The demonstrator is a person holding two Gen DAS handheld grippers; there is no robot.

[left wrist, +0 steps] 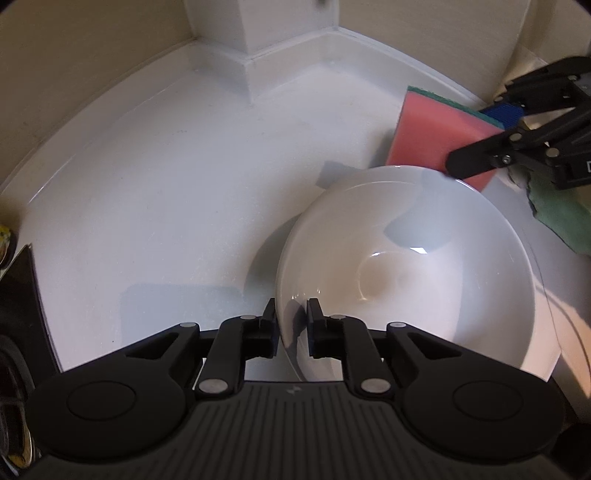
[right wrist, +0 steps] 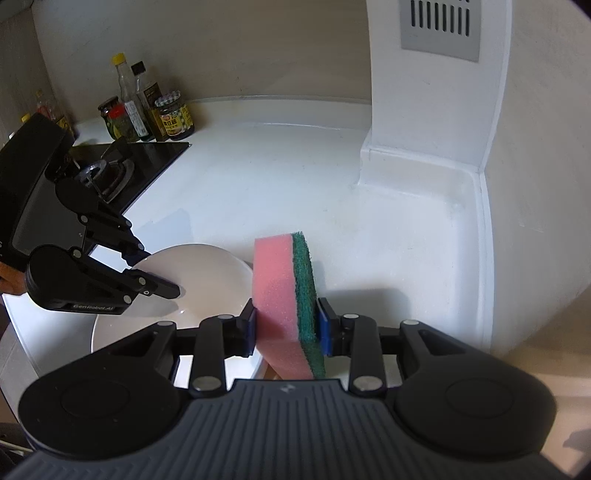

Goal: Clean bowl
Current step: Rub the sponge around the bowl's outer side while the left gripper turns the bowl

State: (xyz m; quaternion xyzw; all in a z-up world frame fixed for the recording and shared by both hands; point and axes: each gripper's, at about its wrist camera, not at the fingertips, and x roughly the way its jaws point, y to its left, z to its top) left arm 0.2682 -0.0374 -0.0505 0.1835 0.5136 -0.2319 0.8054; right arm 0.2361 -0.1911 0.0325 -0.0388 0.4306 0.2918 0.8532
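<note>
The round white ceramic bowl (left wrist: 406,273) sits on the white countertop (left wrist: 166,192), its near rim pinched between the fingers of the left gripper (left wrist: 291,325), one finger inside the bowl and one outside. A faint brownish smear marks the bottom of the bowl. Just beyond the bowl's far rim, the right gripper (right wrist: 286,326) clamps a rectangular pink sponge with a green scouring face (right wrist: 286,302), held on edge with its pink side toward the bowl. The left gripper's body carries white lettering that reads roughly "GenRobot.AI". Beside the bowl, past the right gripper, lies a crumpled green cloth (left wrist: 561,218). Farther from the bowl, a black glass gas hob (right wrist: 144,162) is set into the countertop, and behind it stands a cluster of glass sauce bottles and jars (right wrist: 147,110); their labels are too small to read. A white square column (right wrist: 436,110) with a grey slotted vent (right wrist: 441,27) rises at the back of the countertop.
</note>
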